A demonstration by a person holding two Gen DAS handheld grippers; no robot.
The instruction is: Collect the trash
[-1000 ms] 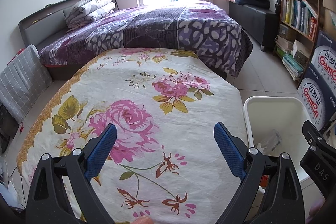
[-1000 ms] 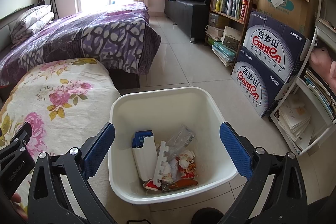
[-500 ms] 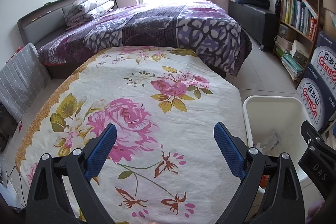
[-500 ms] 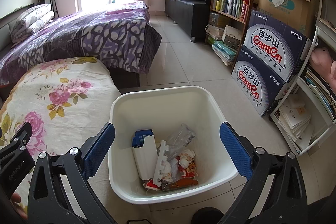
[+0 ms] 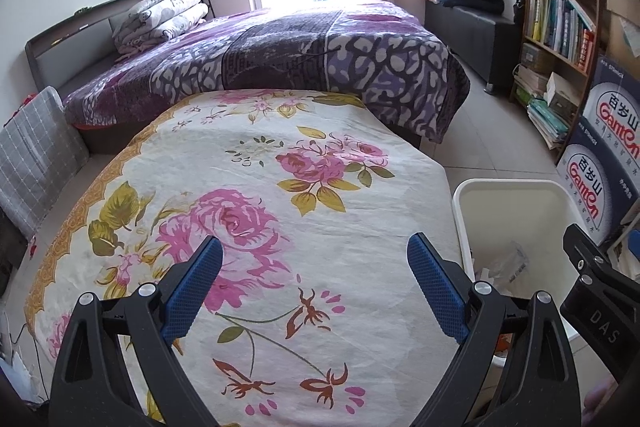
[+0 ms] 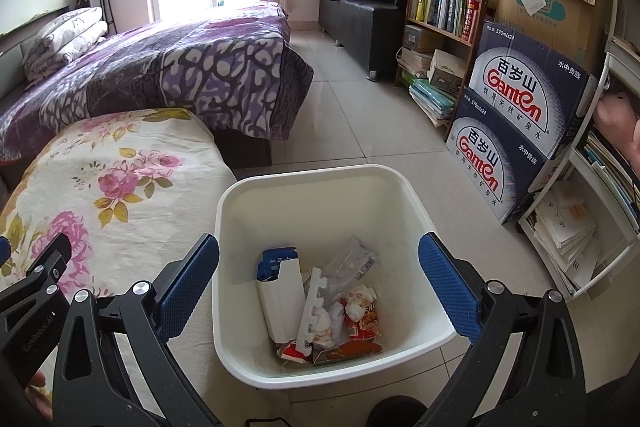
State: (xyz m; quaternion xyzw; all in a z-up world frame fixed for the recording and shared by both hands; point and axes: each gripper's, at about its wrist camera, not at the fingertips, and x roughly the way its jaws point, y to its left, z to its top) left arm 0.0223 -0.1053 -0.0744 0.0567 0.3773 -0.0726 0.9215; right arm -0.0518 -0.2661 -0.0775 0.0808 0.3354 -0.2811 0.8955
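Beside floral bed, bin lies beneath right tool.

Readable stuff: two stacked dark blue boxes both say "Ganten" in red with 百岁山 above it, plus "570mlx24" up in the corner. The right gripper's body has "DAS" on it in the left wrist view. Book spines on the shelf are too small to make out.
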